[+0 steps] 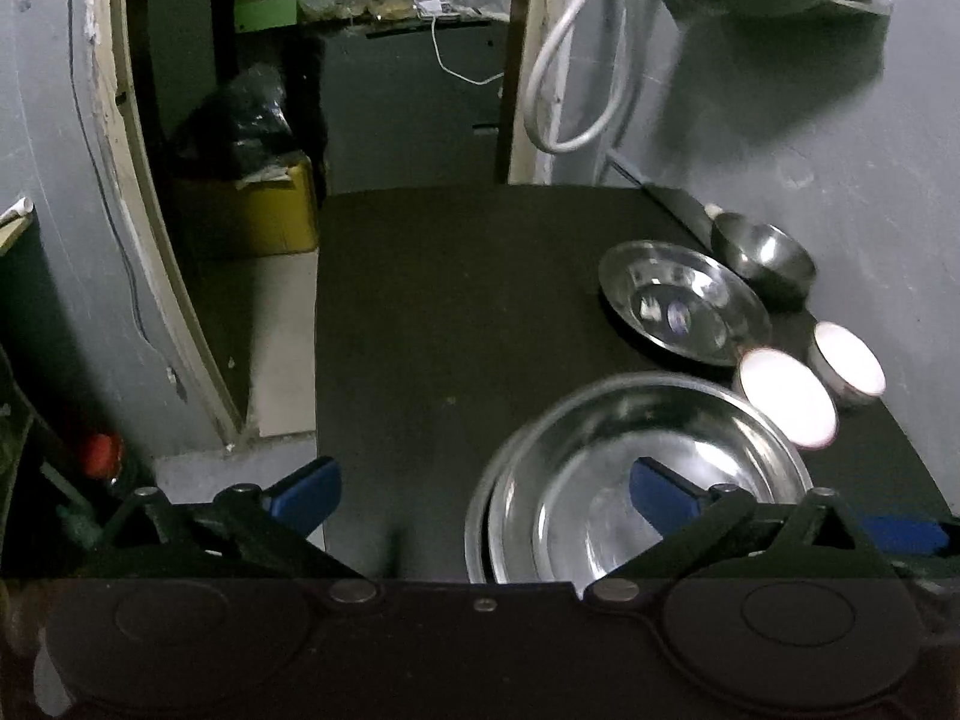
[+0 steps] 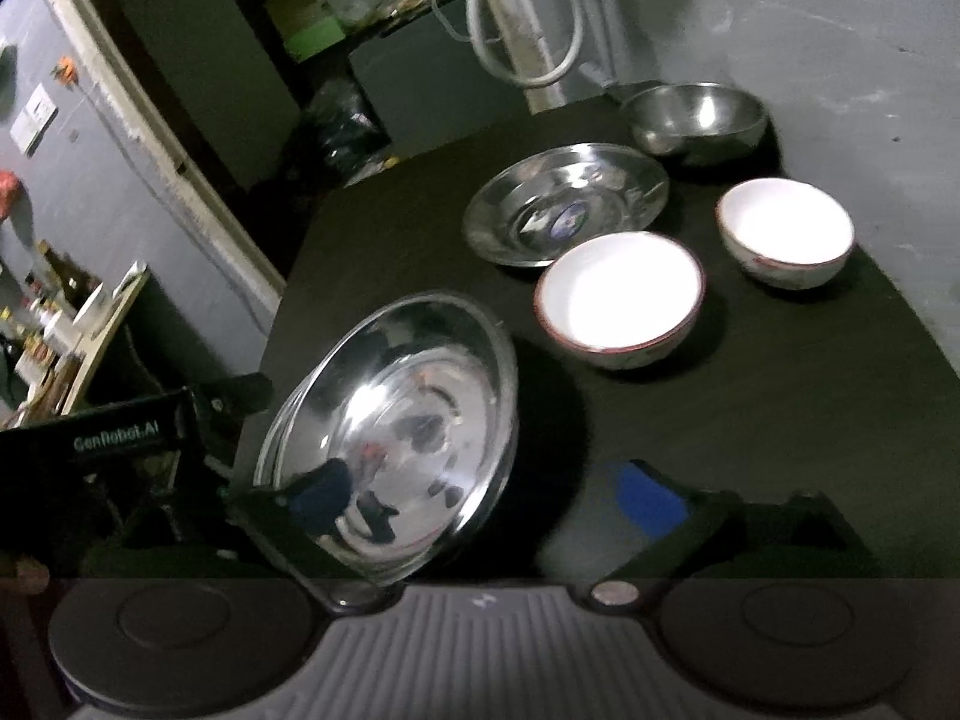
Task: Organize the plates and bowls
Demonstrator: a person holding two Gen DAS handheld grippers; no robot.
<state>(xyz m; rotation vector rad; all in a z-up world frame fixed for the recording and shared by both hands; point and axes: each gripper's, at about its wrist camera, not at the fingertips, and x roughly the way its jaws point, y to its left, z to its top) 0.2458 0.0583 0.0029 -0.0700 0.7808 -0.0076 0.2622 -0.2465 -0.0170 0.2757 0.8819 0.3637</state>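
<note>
Left gripper (image 1: 480, 495): your jaws are spread wide and pinch nothing. The right finger (image 1: 666, 489) hangs over the near steel plates; the left finger reaches past the table's left edge.
Right gripper (image 2: 486, 492): your jaws are spread too, with nothing between them. The left finger (image 2: 321, 489) sits in front of the plates' shiny face, and you cannot tell from this view whether it touches.
Steel plates (image 1: 642, 474): a stack at the near part of the table, rims nested. Your right camera shows it (image 2: 408, 420) tilted, though that may be the camera's own lean.
Far plate (image 1: 681, 309): a single steel plate lying flat, beyond the stack, also visible from your right (image 2: 567, 204).
White bowls: two, upright. One (image 2: 618, 297) sits just beside the far plate; the other (image 2: 786, 231) stands apart, nearer the wall.
Steel bowl (image 2: 696, 117): upright at the table's far corner, against the wall.
Table (image 1: 456, 312): dark top, bare on its left half.
Hose (image 1: 570, 66): a white loop hanging on the wall behind.
</note>
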